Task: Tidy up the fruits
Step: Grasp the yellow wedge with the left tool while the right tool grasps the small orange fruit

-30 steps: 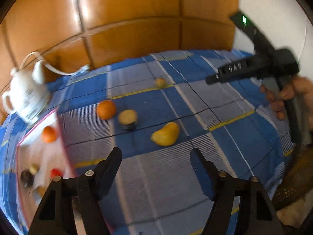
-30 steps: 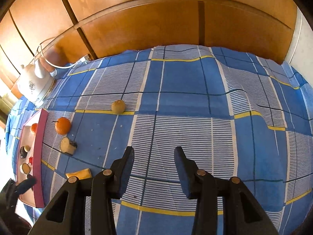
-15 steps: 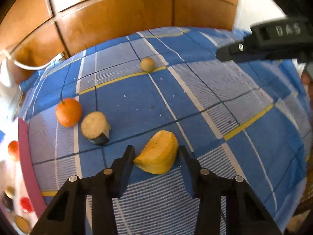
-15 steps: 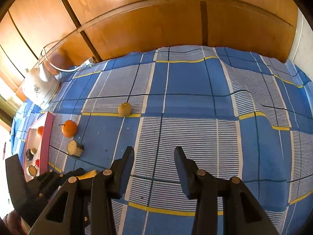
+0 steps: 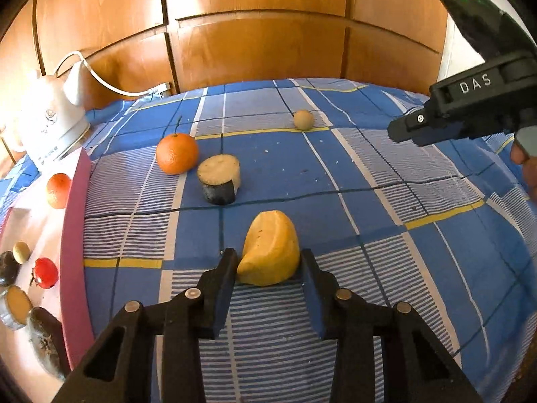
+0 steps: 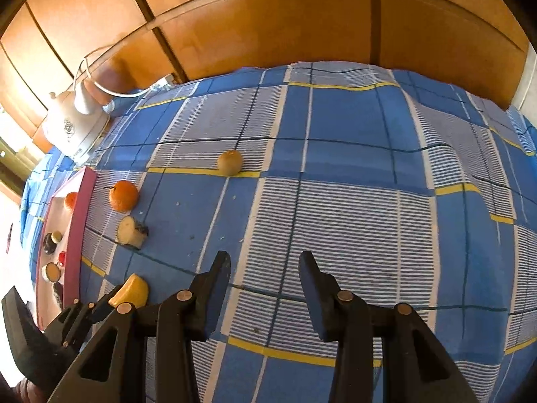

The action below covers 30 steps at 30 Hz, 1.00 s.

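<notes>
Lining up on the yellow fruit piece [image 5: 270, 249]

My left gripper [image 5: 268, 262] has fingers open astride it, long axis pointing away; right gripper [image 6: 264, 265] open, well apart.

The left gripper [image 5: 268, 268] is held low, its fingers [image 5: 221, 282] parted, the left one touching what lies between them. The right gripper [image 6: 265, 268] hangs higher, fingers spread wide and holding nothing.

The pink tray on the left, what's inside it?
The pink tray holds an orange fruit, a red fruit, a small tan fruit and some cut pieces. Its near end is cropped.
</notes>
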Motion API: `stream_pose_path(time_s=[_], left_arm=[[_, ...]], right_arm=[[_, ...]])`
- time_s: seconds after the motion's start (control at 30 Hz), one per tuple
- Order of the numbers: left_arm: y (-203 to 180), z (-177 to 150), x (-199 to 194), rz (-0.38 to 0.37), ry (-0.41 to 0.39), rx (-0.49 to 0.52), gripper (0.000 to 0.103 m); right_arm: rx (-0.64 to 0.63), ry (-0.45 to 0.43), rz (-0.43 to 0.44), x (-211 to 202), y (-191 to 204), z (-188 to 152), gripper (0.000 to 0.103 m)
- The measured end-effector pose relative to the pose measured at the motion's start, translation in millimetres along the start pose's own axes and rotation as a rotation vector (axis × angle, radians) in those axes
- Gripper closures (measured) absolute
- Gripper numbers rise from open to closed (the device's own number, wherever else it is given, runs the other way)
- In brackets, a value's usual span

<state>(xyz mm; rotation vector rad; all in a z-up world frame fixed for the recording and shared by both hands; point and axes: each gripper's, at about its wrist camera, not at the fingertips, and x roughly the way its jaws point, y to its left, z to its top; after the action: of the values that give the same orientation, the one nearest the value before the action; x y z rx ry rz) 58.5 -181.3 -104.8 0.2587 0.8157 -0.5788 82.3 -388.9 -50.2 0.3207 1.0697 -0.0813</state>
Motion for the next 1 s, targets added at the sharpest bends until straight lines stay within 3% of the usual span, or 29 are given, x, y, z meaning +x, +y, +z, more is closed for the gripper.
stream_pose_path(time_s=[0.23,0.37,0.7,0.77,0.8,1.0], left_arm=[[0,-1,2,-0.010,-0.032,-0.003,0.064],[0,-1,2,-0.013,-0.038,-0.008,0.064],[1,-2,1,-0.022,-0.048,-0.018,0.064],[1,-2,1,-0.024,-0.050,-0.020,0.064],[2,-2,1,-0.026,-0.050,-0.022,0.064],[2,-2,2,-0.027,-0.053,-0.024,0.064]], right_arm=[[0.016,0.021,0.091,12,10,23,0.060],[0.050,0.006,0.094,29,16,50,0.058],[0.034,0.052,-0.029,86,30,94,0.057],[0.010,0.079,-0.053,97,32,95,0.062],[-0.015,0.066,-0.092,98,34,94,0.078],[-0.105,0.088,-0.065,80,39,80,0.077]])
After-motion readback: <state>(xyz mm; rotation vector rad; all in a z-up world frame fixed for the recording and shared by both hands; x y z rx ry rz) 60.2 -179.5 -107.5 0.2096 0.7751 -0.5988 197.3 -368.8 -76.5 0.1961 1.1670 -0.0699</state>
